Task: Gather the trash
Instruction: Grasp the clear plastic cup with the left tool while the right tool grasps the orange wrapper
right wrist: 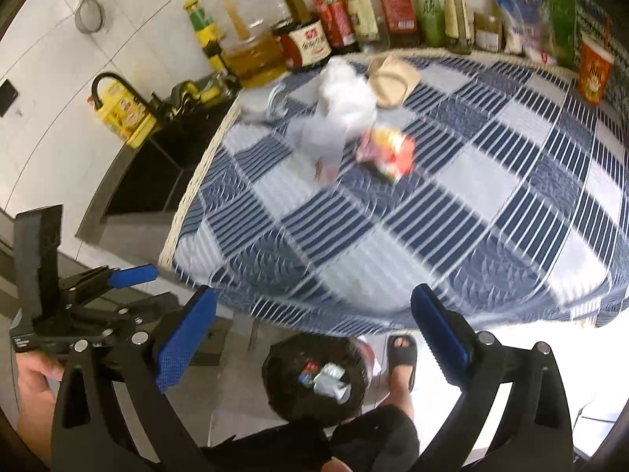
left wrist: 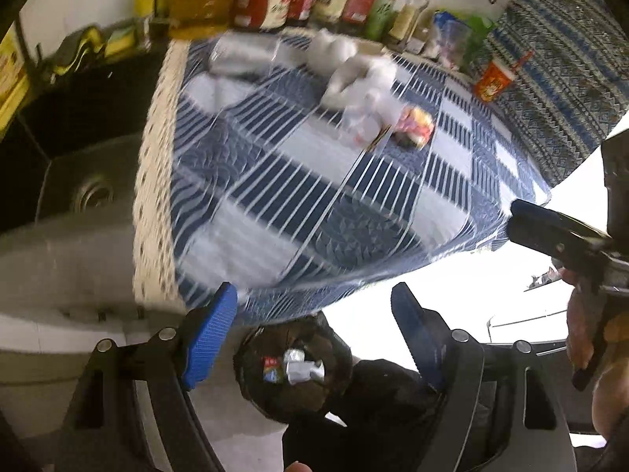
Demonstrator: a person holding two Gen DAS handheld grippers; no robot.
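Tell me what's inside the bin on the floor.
The bin holds a crumpled white wrapper and a small red-and-blue packet, lying side by side on its dark liner. Anything beneath them is hidden.

Quilted cloth tablecloth [right wrist: 452, 196] with stitched texture; glossy snack wrapper [right wrist: 387, 151]; crumpled white plastic bag [right wrist: 344, 94]; shiny glass bottles [right wrist: 302, 35]; textured blue gripper pads [right wrist: 179, 350].

Motion blur is smearing the checked tabletop [left wrist: 275, 181] while daylight is glaring white off the floor [right wrist: 511, 338], fisheye edges bending.
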